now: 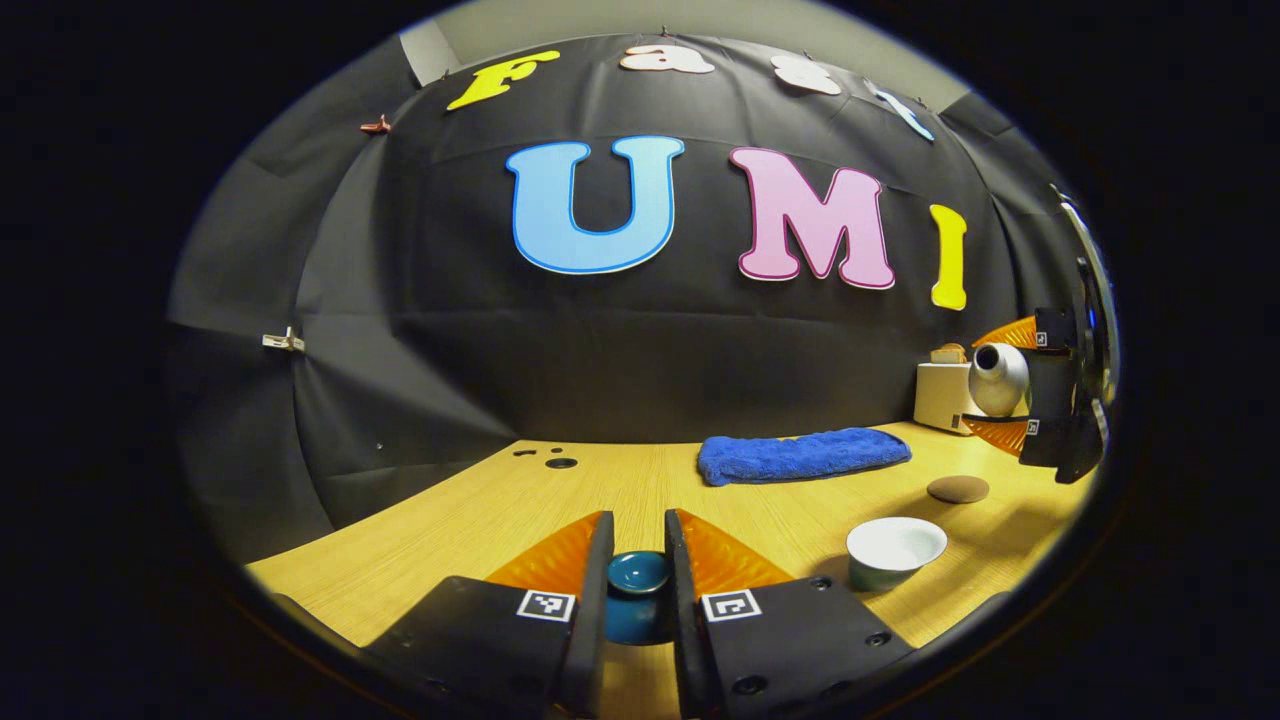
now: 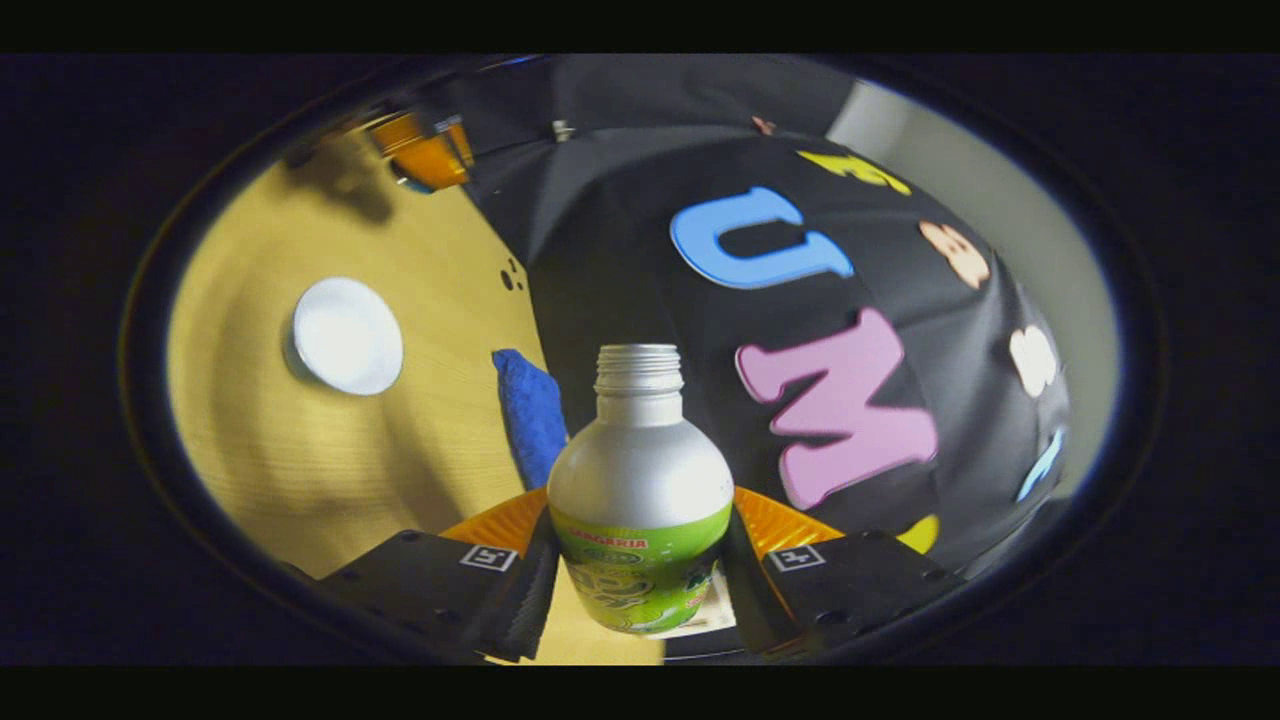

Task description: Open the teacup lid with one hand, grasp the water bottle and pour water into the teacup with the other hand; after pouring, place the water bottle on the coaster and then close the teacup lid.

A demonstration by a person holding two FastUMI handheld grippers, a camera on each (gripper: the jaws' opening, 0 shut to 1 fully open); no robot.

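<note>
- Round white-lined teacup with a grey-green outer wall (image 1: 895,551): stands uncovered on the light wooden worktop (image 1: 560,510). Its interior shows plain white; whether it holds any liquid cannot be told. In the right gripper view the same teacup (image 2: 347,335) appears as a white disc on the worktop (image 2: 300,460).
- Small dark-blue glazed teacup lid (image 1: 638,590): sits between the two fingers of the left gripper (image 1: 638,585), low over the worktop. The jaws are clamped on it from both sides.
- Silver metal water bottle with a green printed label (image 2: 640,500): the right gripper (image 2: 640,570) grips it at the label band, jaws closed on its body. The threaded neck is uncapped. Contents cannot be seen through the metal.
- In the left gripper view the water bottle (image 1: 997,378) is held tilted, mouth pointing left, well above the worktop at the far right, by the right gripper (image 1: 1000,385).
- Round brown coaster (image 1: 958,489): lies flat and bare on the worktop, beyond the teacup, apart from it.
- Folded blue towel (image 1: 803,455): lies along the back of the worktop, near the wall.
- Small white box (image 1: 943,397): stands at the far right rear, behind the bottle.
</note>
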